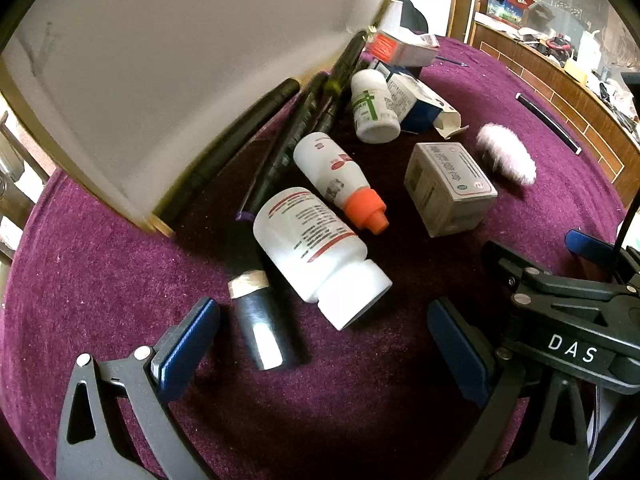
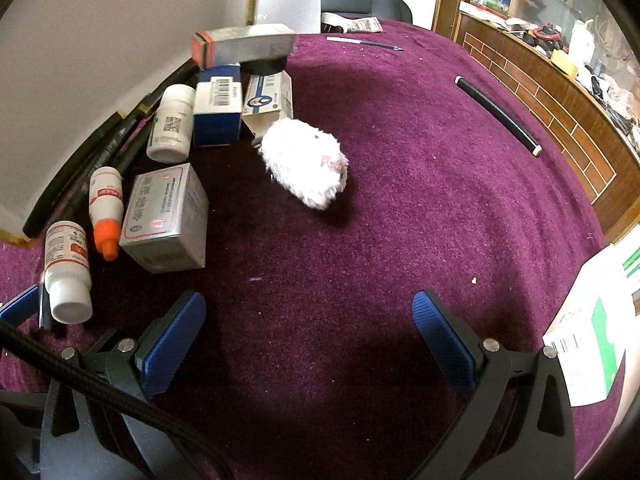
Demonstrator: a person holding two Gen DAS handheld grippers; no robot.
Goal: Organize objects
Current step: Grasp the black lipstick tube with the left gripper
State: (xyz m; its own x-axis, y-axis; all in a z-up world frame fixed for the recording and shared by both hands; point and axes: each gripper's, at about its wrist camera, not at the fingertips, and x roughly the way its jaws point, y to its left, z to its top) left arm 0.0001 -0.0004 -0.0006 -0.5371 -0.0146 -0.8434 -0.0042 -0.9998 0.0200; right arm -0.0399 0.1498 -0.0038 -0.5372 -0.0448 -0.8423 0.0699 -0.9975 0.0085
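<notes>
My left gripper [image 1: 324, 344] spread wide and empty, big white bottle [image 1: 316, 252] at twelve o'clock, my right gripper [image 2: 310, 334] spread too, fluffy pad [image 2: 304, 162] at twelve, grey box [image 2: 166, 218] at ten

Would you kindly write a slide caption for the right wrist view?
Open right gripper hovers over purple cloth, facing a fluffy white toy beside medicine boxes and bottles.

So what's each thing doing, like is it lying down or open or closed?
left gripper: open, empty
right gripper: open, empty
big white bottle: lying down, cap on
orange-capped bottle: lying down, capped
green-label bottle: lying down
grey box: closed
blue-and-white box: flap open
fluffy white thing: resting on the purple cloth
</notes>
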